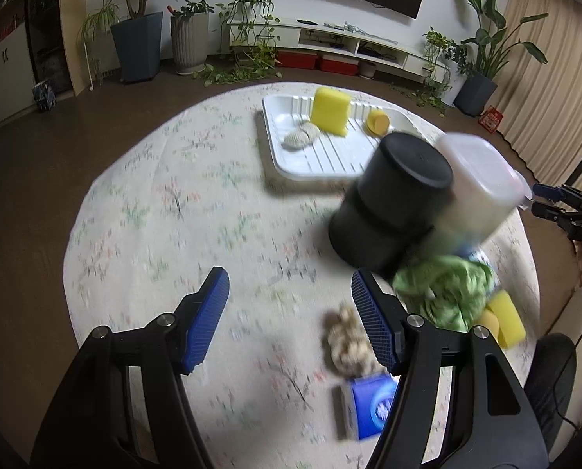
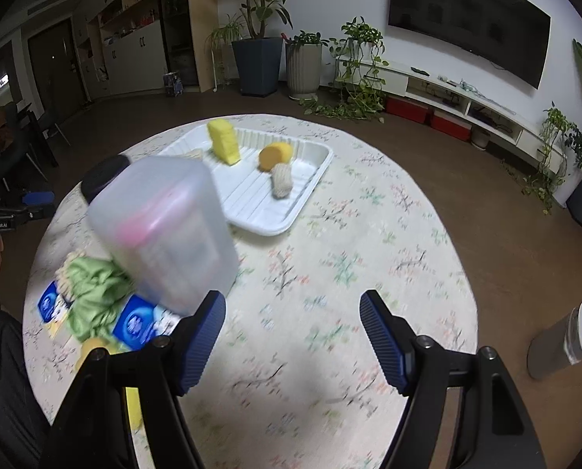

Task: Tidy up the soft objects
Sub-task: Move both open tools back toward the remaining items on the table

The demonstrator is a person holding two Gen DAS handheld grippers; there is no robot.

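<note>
Both grippers, left [image 1: 290, 318] and right [image 2: 293, 336], stand open above the table [image 1: 154, 211] and hold nothing. Sponges [image 1: 330, 111] lie in the white tray [image 1: 310, 164]. A green cloth [image 1: 447, 293] sits beside the black cup [image 1: 392, 199] and the clear box [image 2: 166, 230].

The left gripper [image 1: 289, 320] has its fingers [image 1: 209, 320] apart, with only the flowered surface [image 1: 173, 215] between them. Just outside the right finger lie a beige fluffy piece [image 1: 345, 340] and a blue packet [image 1: 369, 406]. Ahead of this finger stand a black container [image 1: 392, 199] and a clear box [image 1: 482, 183], above a green cloth [image 1: 447, 293]. Far ahead is a white tray [image 1: 310, 160] with a yellow sponge [image 1: 330, 111].
</note>
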